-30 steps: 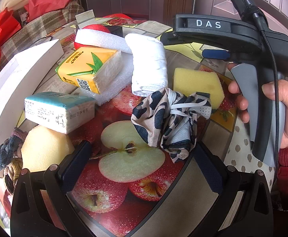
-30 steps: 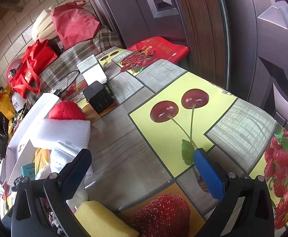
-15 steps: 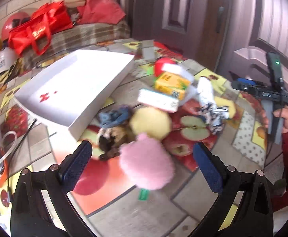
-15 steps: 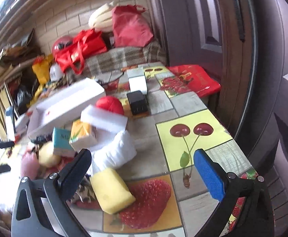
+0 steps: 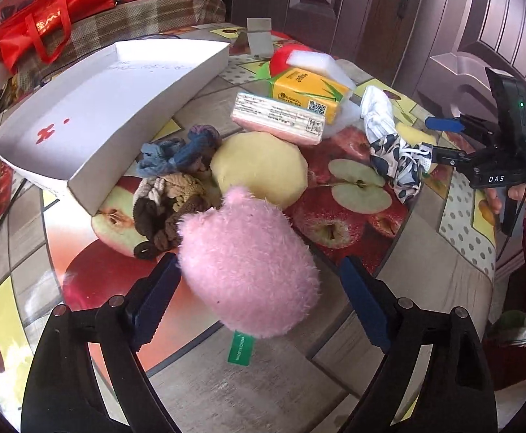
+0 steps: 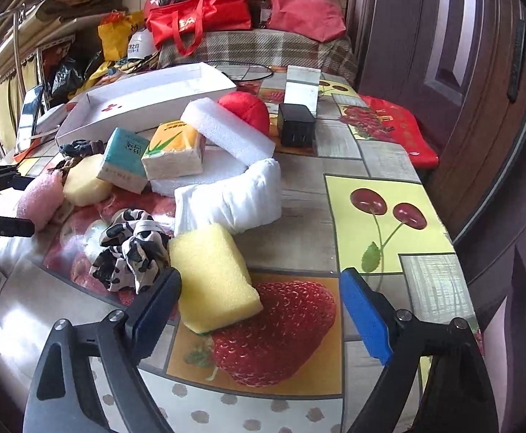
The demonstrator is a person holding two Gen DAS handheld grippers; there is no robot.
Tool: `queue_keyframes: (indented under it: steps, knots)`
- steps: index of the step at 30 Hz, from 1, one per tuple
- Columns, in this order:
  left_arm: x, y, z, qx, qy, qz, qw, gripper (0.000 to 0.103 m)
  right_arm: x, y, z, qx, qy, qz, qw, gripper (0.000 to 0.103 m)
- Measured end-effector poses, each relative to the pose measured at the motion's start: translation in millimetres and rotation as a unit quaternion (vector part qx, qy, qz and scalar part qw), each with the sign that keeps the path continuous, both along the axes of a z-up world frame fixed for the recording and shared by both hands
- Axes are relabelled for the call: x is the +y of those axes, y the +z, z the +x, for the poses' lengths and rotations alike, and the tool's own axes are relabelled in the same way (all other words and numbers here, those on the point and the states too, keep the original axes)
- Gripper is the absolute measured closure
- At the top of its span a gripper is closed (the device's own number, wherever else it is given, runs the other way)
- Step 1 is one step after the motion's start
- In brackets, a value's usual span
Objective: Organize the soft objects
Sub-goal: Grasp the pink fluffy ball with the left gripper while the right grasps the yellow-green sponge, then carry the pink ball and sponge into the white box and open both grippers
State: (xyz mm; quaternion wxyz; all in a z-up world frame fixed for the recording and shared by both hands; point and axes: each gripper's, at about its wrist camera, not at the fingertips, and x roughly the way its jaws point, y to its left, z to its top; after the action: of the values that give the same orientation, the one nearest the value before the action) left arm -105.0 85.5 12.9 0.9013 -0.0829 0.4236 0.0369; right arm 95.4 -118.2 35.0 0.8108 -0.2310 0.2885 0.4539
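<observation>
Left wrist view now has the left claw (image 5: pixel 257 301) pulled back from the spotted cloth (image 5: pixel 394 160) it faced a second ago; it sits wide open around the pink plush (image 5: pixel 248 263), gripping nothing. That suggests the plush is the next pick for the empty white box (image 5: pixel 107 101) beside the heap. Only this view shows the box's bare inside and the tangle of hair ties (image 5: pixel 170 184). Right wrist view shows the right claw (image 6: pixel 259 305), also wide open and empty, with the yellow sponge (image 6: pixel 212 278) between its fingers on the counter (image 6: pixel 309 227), plus a black charger (image 6: pixel 296 130).
</observation>
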Motion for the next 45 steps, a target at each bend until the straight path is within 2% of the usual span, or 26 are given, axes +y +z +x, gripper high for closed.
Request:
queue_keyframes:
  steps: [5,7,11,12,13,14,18,22,25,27,29,32,34,36,40,45]
  knots:
    - [-3,-5,8,0.005,-0.007,0.004,1.0000,0.014,14,-10,-1,0.008,0.021,-0.029,0.999,0.024]
    - [-4,-4,8,0.002,-0.008,0.009,0.9999,0.025,19,-11,-4,0.006,0.028,-0.035,0.999,0.029]
    - [-3,-4,7,-0.003,-0.014,0.015,0.9998,0.045,22,-8,-8,0.005,0.039,-0.034,0.999,0.031]
    - [-4,-4,6,-0.005,-0.015,0.017,0.9997,0.045,23,-7,-8,0.009,0.044,-0.033,0.998,0.044]
    - [-4,-4,6,-0.007,-0.017,0.018,0.9997,0.047,24,-8,-8,0.020,0.050,-0.031,0.998,0.068]
    - [-5,-4,5,-0.009,-0.019,0.019,0.9996,0.048,25,-9,-7,0.031,0.051,-0.029,0.998,0.076]
    - [-1,0,-4,-0.026,-0.011,0.015,0.9995,0.051,12,0,-8,0.027,0.031,0.003,0.999,0.076]
    - [10,20,-30,-0.097,0.026,0.028,0.9946,0.051,-21,34,-10,0.011,-0.011,0.099,0.995,0.076]
    - [27,38,-53,-0.164,0.094,0.067,0.9797,0.050,-34,61,-13,0.010,-0.029,0.177,0.984,0.076]
    - [45,48,-62,-0.189,0.148,0.086,0.9669,0.050,-31,71,-20,0.017,-0.028,0.220,0.975,0.076]
    - [66,53,-66,-0.202,0.189,0.098,0.9560,0.050,-17,73,-29,0.017,-0.023,0.240,0.970,0.076]
    - [96,51,-67,-0.211,0.245,0.125,0.9378,0.050,12,62,-40,0.019,-0.023,0.248,0.968,0.076]
    - [114,45,-67,-0.209,0.271,0.123,0.9313,0.050,32,49,-40,0.046,-0.025,0.256,0.965,0.075]
    - [128,45,-64,-0.207,0.286,0.105,0.9297,0.050,51,37,-41,0.063,-0.035,0.253,0.965,0.075]
    - [129,48,-54,-0.221,0.286,0.141,0.9219,0.050,84,26,-47,0.058,-0.034,0.237,0.969,0.075]
    - [145,48,-31,-0.214,0.283,0.142,0.9241,0.050,118,30,-70,0.010,-0.008,0.228,0.974,0.075]
